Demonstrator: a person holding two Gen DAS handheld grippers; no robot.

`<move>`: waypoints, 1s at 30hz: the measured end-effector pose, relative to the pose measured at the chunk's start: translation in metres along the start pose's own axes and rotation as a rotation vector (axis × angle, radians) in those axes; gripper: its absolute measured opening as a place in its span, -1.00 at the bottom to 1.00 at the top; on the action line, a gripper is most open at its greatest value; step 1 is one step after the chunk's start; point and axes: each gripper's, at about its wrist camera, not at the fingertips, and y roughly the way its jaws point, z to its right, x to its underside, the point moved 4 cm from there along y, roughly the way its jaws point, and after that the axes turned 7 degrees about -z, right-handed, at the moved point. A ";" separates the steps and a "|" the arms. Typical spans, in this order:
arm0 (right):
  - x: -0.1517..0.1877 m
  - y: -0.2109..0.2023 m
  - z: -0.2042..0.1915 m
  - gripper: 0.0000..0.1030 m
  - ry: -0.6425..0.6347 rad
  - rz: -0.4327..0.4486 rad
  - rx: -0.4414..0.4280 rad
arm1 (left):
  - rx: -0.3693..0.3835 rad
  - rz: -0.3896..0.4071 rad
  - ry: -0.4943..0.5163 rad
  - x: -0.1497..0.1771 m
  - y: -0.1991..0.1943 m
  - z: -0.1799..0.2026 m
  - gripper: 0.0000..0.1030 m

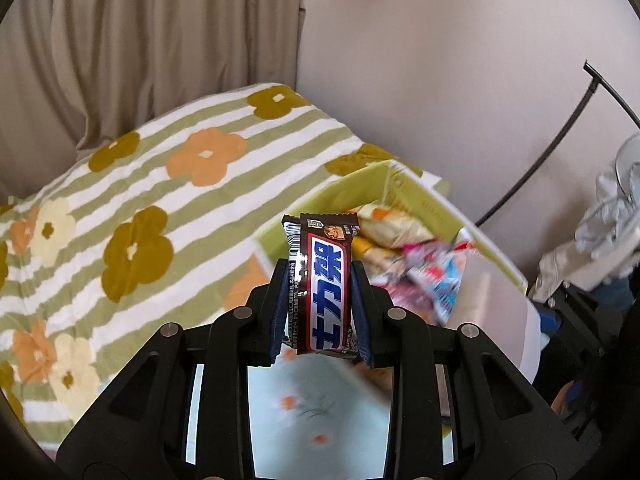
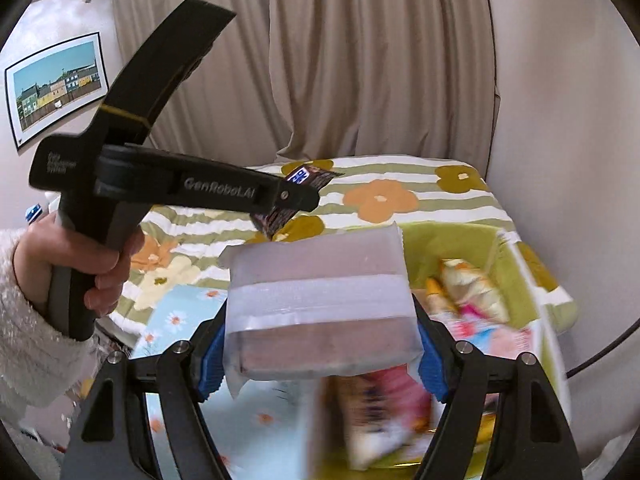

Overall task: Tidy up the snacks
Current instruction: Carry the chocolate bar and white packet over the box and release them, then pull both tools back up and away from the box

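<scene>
My left gripper (image 1: 320, 280) is shut on a brown chocolate bar (image 1: 326, 280) with a blue and white label, held upright in the air over the near wall of a green box (image 1: 384, 184) that holds several snack packets (image 1: 424, 264). From the right wrist view the left gripper (image 2: 298, 196) and its bar (image 2: 304, 176) hover at the left, above the bed. My right gripper (image 2: 320, 344) is shut on a translucent white packet (image 2: 320, 312) with a brown block inside, held above the green box (image 2: 452, 244).
The box sits on a bed with a green-striped flower blanket (image 1: 160, 200). A light blue flowered cloth (image 2: 176, 312) lies below the grippers. Beige curtains (image 2: 360, 60) hang behind. Clothes on a rack (image 1: 600, 248) stand at the right, by the wall.
</scene>
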 end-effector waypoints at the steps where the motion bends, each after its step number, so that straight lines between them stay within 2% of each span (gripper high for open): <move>1: 0.001 -0.002 0.017 0.42 -0.006 -0.012 0.002 | -0.001 0.004 -0.015 -0.004 0.005 0.010 -0.50; 6: 0.000 -0.008 0.075 0.42 0.001 -0.051 0.034 | 0.013 -0.017 -0.081 -0.010 0.032 0.049 -0.50; 11: -0.002 -0.008 0.118 0.42 0.037 -0.078 0.042 | 0.008 -0.068 -0.135 -0.011 0.063 0.066 -0.50; 15: 0.003 -0.001 0.129 0.42 0.049 -0.096 0.048 | -0.032 -0.090 -0.131 -0.014 0.082 0.067 -0.49; 19: 0.006 0.005 0.135 0.42 0.069 -0.118 0.032 | -0.144 -0.146 -0.098 -0.013 0.093 0.066 -0.48; 26: 0.012 0.019 0.140 0.42 0.080 -0.152 0.013 | -0.111 -0.171 -0.176 0.010 0.098 0.045 -0.48; 30: 0.009 0.022 0.139 0.42 0.073 -0.158 0.005 | -0.100 -0.139 -0.190 0.017 0.088 0.045 -0.47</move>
